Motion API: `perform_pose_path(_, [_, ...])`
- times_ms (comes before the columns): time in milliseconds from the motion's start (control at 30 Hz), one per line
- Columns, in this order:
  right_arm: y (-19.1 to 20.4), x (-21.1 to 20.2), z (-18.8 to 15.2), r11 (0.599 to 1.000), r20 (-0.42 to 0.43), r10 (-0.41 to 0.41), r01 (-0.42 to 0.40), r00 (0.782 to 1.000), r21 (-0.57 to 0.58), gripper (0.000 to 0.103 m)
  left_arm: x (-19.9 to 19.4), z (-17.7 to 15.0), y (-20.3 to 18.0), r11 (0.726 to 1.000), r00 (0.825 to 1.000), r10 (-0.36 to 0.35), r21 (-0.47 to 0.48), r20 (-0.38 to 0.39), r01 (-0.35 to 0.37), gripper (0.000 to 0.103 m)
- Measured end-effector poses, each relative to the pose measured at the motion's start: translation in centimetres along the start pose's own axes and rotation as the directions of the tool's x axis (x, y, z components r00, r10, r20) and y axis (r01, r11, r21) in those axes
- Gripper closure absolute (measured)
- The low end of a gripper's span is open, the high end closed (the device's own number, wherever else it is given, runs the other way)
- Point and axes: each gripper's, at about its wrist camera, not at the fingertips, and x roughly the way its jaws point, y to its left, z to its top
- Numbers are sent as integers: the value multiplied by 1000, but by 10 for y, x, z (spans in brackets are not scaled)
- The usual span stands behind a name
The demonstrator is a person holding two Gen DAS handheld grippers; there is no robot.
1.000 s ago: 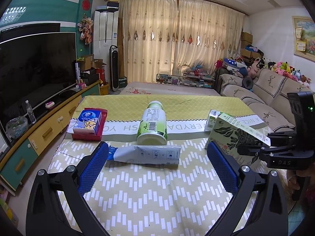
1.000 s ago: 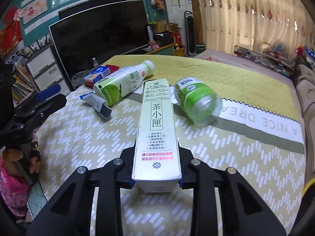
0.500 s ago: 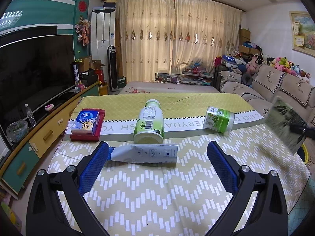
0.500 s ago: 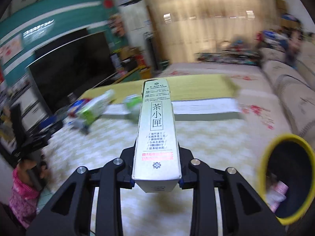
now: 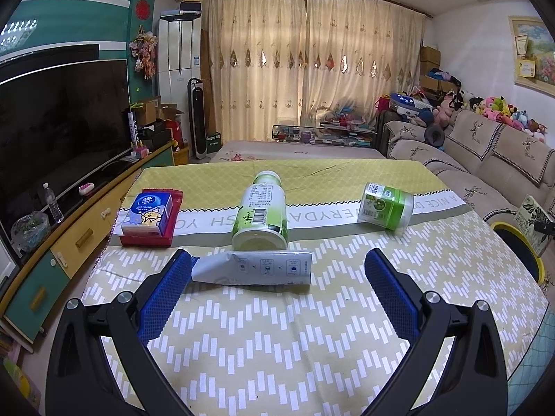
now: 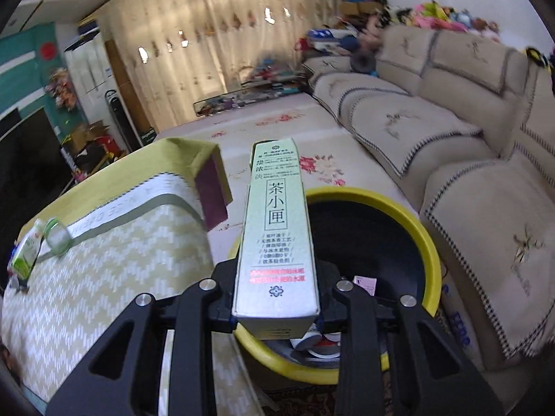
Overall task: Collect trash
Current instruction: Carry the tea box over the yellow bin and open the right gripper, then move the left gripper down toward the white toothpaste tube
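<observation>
The yellow-rimmed bin [image 6: 428, 242] now lies just beyond and beneath the right gripper [image 6: 275, 312], which has swung off the table [image 6: 104, 277] pinching the tea carton [image 6: 275, 228]; release looks due. The left gripper [image 5: 277, 277] waits spread, the flattened pouch [image 5: 253, 268] between its fingertips.

Left gripper [image 5: 277, 279]: black frame, blue textured pads, silver screws; right gripper [image 6: 275, 315] likewise black.

Two green drink bottles [image 5: 261, 213] [image 5: 385, 205], one grey pouch [image 5: 252, 268], one tissue pack [image 5: 150, 214], one tea carton [image 6: 275, 232], one yellow-rimmed bin [image 6: 430, 242].
</observation>
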Motion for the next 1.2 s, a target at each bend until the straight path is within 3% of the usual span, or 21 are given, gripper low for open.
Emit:
perform_pose_path(233, [-19, 12, 0, 996, -7, -74, 75, 997, 49, 71, 3, -1, 2, 1000, 1000, -3, -8, -9, 3, 5])
perform_pose_path(300, [-21, 11, 1, 994, 7, -93, 93, 996, 62, 62, 3, -1, 3, 1000, 1000, -4, -10, -8, 4, 5])
perform_pose_path(567, [-13, -6, 4, 996, 62, -71, 67, 996, 62, 47, 7, -2, 3, 1000, 1000, -15, -13, -20, 14, 5])
perform_pose_path(1033, [7, -8, 4, 1000, 67, -18, 18, 998, 7, 47, 12, -1, 4, 999, 998, -21, -34, -59, 19, 5])
perform_pose_path(1200, [14, -7, 1, 999, 60, -9, 11, 998, -37, 44, 26, 8, 9, 995, 986, -93, -40, -140, 88, 5])
